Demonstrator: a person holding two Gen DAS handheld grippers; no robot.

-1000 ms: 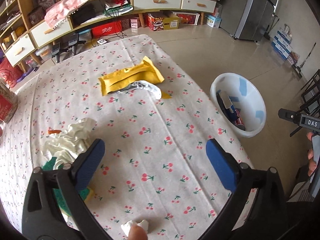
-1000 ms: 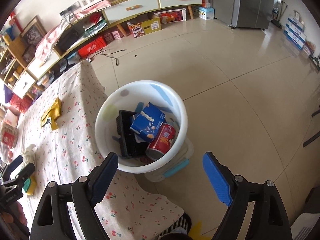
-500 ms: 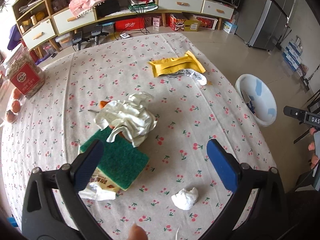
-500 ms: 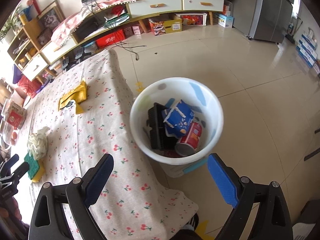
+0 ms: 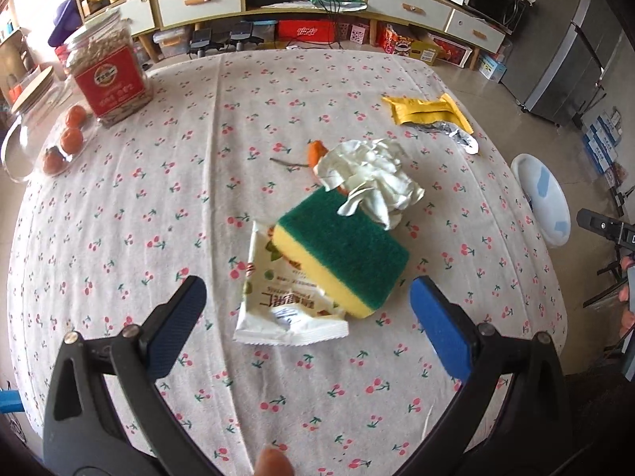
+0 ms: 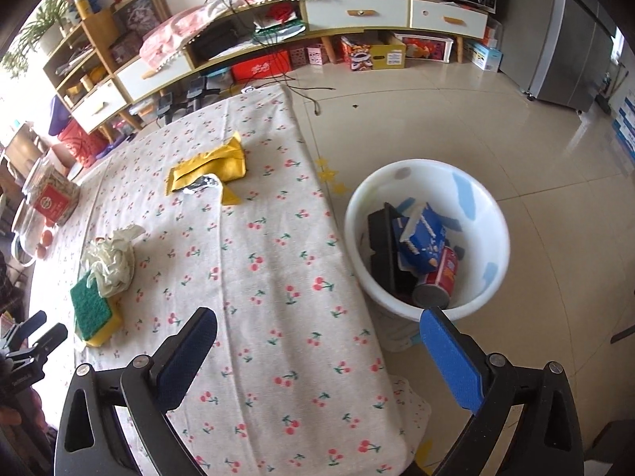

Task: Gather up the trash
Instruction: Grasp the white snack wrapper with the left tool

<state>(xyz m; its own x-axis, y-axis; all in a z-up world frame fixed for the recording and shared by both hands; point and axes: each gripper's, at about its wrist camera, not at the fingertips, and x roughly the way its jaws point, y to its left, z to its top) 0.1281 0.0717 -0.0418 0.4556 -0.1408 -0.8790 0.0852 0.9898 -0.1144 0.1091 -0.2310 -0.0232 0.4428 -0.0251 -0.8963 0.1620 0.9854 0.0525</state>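
My left gripper (image 5: 305, 301) hangs open over the cherry-print table (image 5: 131, 214). Just ahead of its fingers lie a green and yellow sponge (image 5: 345, 254) on a white snack wrapper (image 5: 278, 305), with crumpled white paper (image 5: 373, 178) resting against the sponge. Farther off is a yellow wrapper (image 5: 428, 109). My right gripper (image 6: 317, 321) is over the table's right edge, jaws opening, nothing between them. The white bin (image 6: 426, 166) stands on the floor beside it and holds a blue box, a red can and a black tray. The right wrist view also shows the sponge (image 6: 93, 313), the paper (image 6: 113, 261) and the yellow wrapper (image 6: 210, 164).
An orange scrap (image 5: 316, 150) and a bit of foil (image 5: 456, 135) lie near the paper. A red-labelled jar (image 5: 107, 75) and a glass bowl of oranges (image 5: 63, 142) stand far left. Shelves and drawers line the back wall. The bin (image 5: 539, 198) stands off the table's right side.
The left gripper has swung left across the table, so the sponge and snack wrapper now lie ahead of it. The right gripper has moved from over the bin towards the table, jaws wider.
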